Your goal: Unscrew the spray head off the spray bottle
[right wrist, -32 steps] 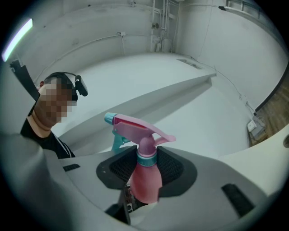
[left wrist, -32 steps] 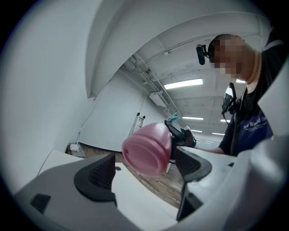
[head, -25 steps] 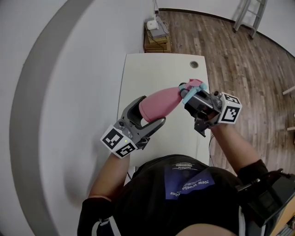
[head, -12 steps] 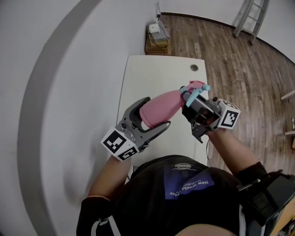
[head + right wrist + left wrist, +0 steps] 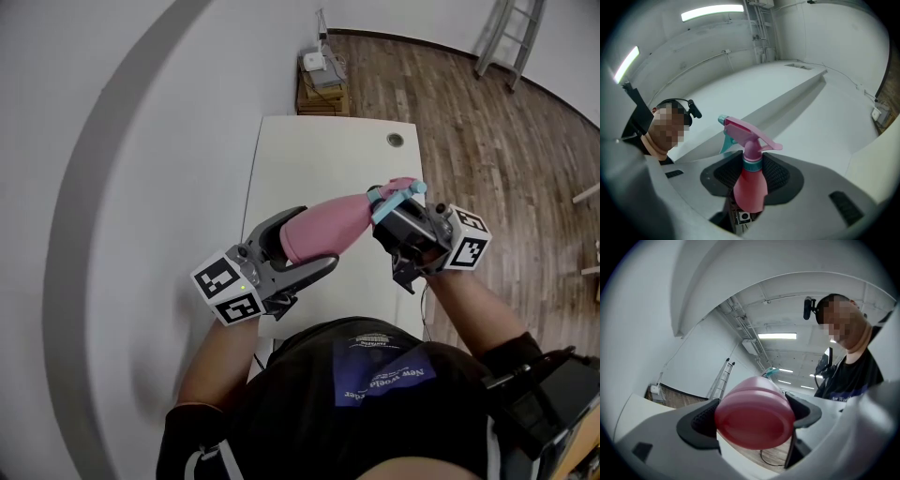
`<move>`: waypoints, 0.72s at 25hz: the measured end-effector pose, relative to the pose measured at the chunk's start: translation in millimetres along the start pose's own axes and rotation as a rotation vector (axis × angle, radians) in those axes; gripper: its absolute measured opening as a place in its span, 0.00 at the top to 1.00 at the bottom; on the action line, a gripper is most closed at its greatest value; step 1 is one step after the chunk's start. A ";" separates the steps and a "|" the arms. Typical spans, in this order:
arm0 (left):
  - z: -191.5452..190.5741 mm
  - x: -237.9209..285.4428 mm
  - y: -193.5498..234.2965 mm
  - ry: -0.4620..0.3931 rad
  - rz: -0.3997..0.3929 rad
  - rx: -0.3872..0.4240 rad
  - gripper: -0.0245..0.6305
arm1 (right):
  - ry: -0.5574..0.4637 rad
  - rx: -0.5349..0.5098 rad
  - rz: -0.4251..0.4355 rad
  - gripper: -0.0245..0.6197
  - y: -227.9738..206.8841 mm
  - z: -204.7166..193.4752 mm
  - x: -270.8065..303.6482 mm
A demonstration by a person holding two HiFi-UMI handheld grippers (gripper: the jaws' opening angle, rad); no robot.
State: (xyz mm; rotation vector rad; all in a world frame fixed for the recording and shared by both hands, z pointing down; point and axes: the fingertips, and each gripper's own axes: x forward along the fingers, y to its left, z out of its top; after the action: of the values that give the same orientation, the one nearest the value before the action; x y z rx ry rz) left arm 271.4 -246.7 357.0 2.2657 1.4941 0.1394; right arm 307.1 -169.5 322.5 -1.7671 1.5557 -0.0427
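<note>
The pink spray bottle [image 5: 323,225] is in the air above the white worktop [image 5: 309,155] and touches it nowhere. It lies almost level between the two tools. Its bottom is toward the person's left and its spray head [image 5: 398,187] toward the right.

The left tool [image 5: 319,240] is pressed on the wide lower part of the bottle, one jaw on each side. In the left gripper view the round pink bottom fills the space between the dark pads of this tool [image 5: 754,414], and both pads lie against it.

The right tool [image 5: 386,217] comes from the person's right side and pinches the bottle at its neck. In the right gripper view the bottle [image 5: 750,187] stands between the two ribbed pads of this tool [image 5: 751,171], at the teal collar [image 5: 752,164] and the narrow shoulder under it. The pink head [image 5: 747,133], with its teal trigger [image 5: 726,143], rises free above the jaws.

The head sits on the bottle, with the collar close against the neck.

Behind the worktop there is a wooden floor [image 5: 487,122], and a ladder [image 5: 506,33] leans at the far wall.
</note>
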 end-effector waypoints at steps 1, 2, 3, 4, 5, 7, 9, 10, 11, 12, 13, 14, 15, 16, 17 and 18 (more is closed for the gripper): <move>0.1 -0.1 -0.9 0.004 -0.012 -0.025 0.29 | 0.004 -0.015 0.010 0.77 2.7 0.5 0.3; 0.3 -0.5 -1.5 0.008 -0.025 -0.054 0.29 | 0.007 -0.027 0.020 0.77 4.9 0.7 0.7; 0.7 -1.3 -1.8 0.010 -0.038 -0.083 0.29 | 0.010 -0.037 0.028 0.77 6.7 0.4 1.2; 1.2 -2.3 -1.9 0.012 -0.049 -0.108 0.29 | 0.014 -0.045 0.035 0.77 7.9 -0.2 1.7; 1.9 -3.5 -1.7 0.015 -0.056 -0.119 0.29 | 0.021 -0.051 0.039 0.77 8.5 -1.1 2.3; 3.8 -6.1 -0.5 0.027 -0.055 -0.080 0.29 | 0.047 -0.063 0.047 0.77 8.4 -4.4 3.4; 4.1 -8.8 1.6 0.042 -0.053 -0.033 0.29 | 0.093 -0.089 0.061 0.76 9.2 -10.6 3.2; 3.6 -9.9 2.8 0.045 -0.056 -0.032 0.29 | 0.124 -0.119 0.061 0.76 9.8 -14.5 2.5; 3.0 -11.3 4.0 0.045 -0.061 -0.043 0.29 | 0.161 -0.165 0.054 0.76 10.1 -18.6 1.3; 2.3 -12.9 5.1 0.042 -0.068 -0.061 0.29 | 0.203 -0.224 0.040 0.76 9.8 -22.7 -0.4; 1.5 -14.7 5.7 0.040 -0.077 -0.080 0.29 | 0.246 -0.285 0.026 0.76 9.0 -26.0 -2.9; 0.5 -16.3 6.0 0.041 -0.087 -0.099 0.29 | 0.288 -0.341 0.015 0.76 8.0 -28.4 -6.1; -0.6 -17.1 6.0 0.045 -0.098 -0.117 0.29 | 0.330 -0.388 0.009 0.75 7.0 -29.9 -9.9; -1.9 -16.8 5.8 0.052 -0.107 -0.132 0.29 | 0.373 -0.430 0.006 0.71 6.3 -30.8 -14.2; -3.4 -15.4 5.3 0.065 -0.116 -0.143 0.29 | 0.415 -0.469 0.004 0.66 5.4 -31.1 -18.7; -5.5 -13.1 4.5 0.082 -0.125 -0.148 0.29 | 0.452 -0.503 0.000 0.62 4.1 -30.5 -23.0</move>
State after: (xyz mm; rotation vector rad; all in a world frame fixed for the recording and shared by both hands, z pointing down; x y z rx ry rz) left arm 268.1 -258.4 365.6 2.0674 1.6063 0.2989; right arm 282.8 -165.2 352.0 -2.2612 2.0177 -0.0570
